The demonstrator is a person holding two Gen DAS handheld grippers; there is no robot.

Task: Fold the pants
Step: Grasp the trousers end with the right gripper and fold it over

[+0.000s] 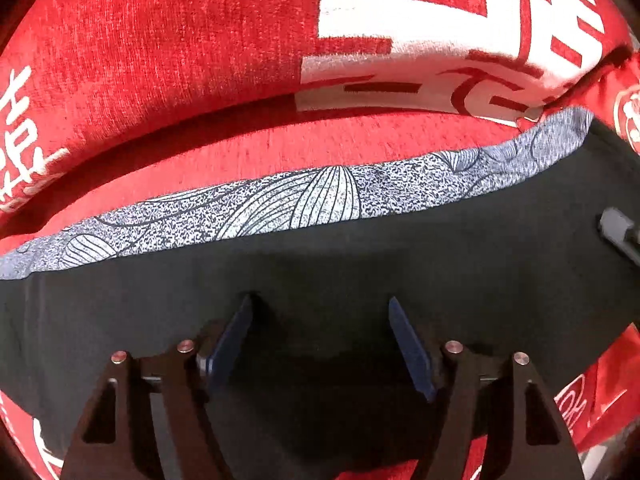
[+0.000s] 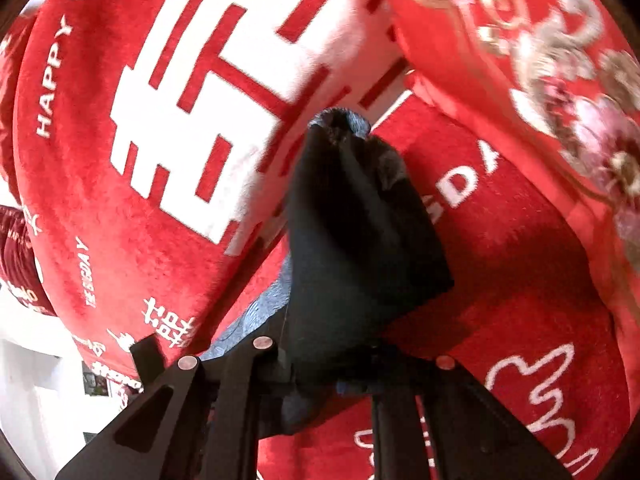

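Observation:
The dark pants lie flat on a red sofa seat. A grey-blue band with a leaf pattern runs along their far edge. My left gripper points down over the dark cloth, open, its blue pads wide apart and pressing on nothing. In the right wrist view my right gripper is shut on a bunched fold of the pants, which hangs lifted and stretches away from the jaws. The cloth hides its fingertips.
A red cushion with a large white character stands behind the seat, also seen as the cushion. A red embroidered pillow lies at the right. A small grey hard part pokes in at the right edge.

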